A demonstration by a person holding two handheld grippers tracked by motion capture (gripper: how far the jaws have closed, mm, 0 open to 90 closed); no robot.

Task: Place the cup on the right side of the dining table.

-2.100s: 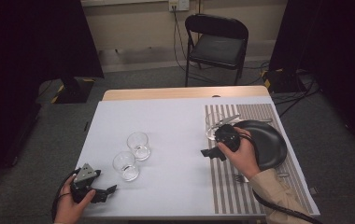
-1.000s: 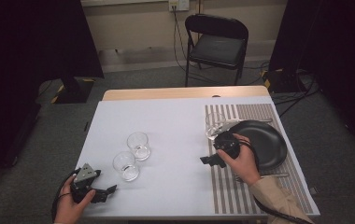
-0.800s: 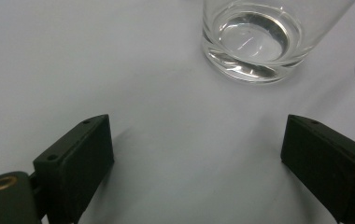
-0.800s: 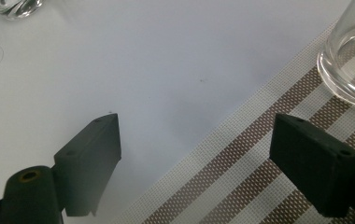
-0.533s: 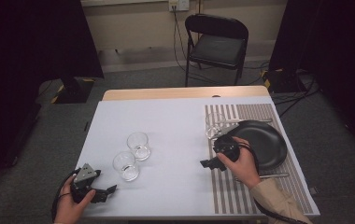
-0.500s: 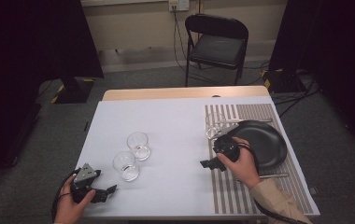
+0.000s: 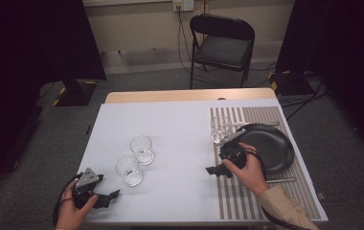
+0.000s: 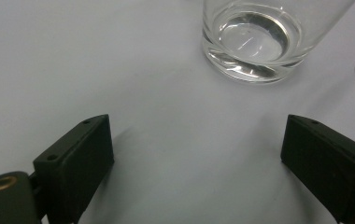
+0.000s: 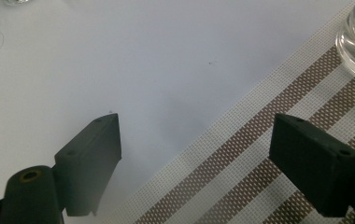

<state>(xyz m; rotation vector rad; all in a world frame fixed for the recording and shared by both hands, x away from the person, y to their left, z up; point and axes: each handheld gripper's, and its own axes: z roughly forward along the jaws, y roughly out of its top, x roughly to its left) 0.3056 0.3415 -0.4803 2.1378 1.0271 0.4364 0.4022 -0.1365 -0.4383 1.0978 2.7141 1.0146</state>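
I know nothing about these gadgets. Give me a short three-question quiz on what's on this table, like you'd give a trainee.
1. True or false: the left hand-held gripper is clamped on a clear drinking glass.
2. How many clear drinking glasses stand on the table in the high view?
3. The round black plate lies on: A) the bare white tabletop, B) the brown-and-white striped placemat, C) the black folding chair.

Key:
1. False. Its jaws stand open and hold nothing; the nearest glass is ahead of them.
2. Three: two on the white tabletop, one on the placemat.
3. B.
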